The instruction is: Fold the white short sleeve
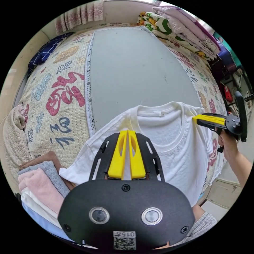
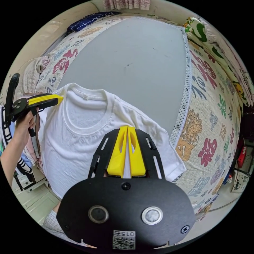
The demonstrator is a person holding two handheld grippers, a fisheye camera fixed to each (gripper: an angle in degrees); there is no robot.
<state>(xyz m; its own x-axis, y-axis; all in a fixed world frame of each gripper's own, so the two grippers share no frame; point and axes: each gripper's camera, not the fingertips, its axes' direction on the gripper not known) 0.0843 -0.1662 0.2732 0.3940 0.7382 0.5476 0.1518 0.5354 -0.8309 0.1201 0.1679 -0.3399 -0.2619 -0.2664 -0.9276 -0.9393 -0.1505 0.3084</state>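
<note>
1. Left gripper view: the white short sleeve shirt (image 1: pixel 169 148) is held up by its shoulders over the near edge of a bed (image 1: pixel 60 87), collar uppermost, with a bare grey sheet (image 1: pixel 135 66) beyond it.
2. The left tool (image 1: pixel 128 132) is seen clenched on the fabric of one shoulder, its yellow jaws pressed together with cloth between them.
3. The right tool (image 1: pixel 197 119) is seen at the far right, gripped by a hand (image 1: pixel 227 143), its jaws pinched on the other shoulder seam.
4. Right gripper view: the same shirt (image 2: pixel 79 132) is shown hanging from both grips, the right tool (image 2: pixel 127 129) closed on a shoulder and the left tool (image 2: pixel 59 99) on the opposite one.
5. The garment is judged light, soft and limp; sagging between the grips is to be expected, so the shoulder seams and hem corners are the sensible places to hold.
6. Folded towels (image 1: pixel 42 182) are stacked at the near left.
</note>
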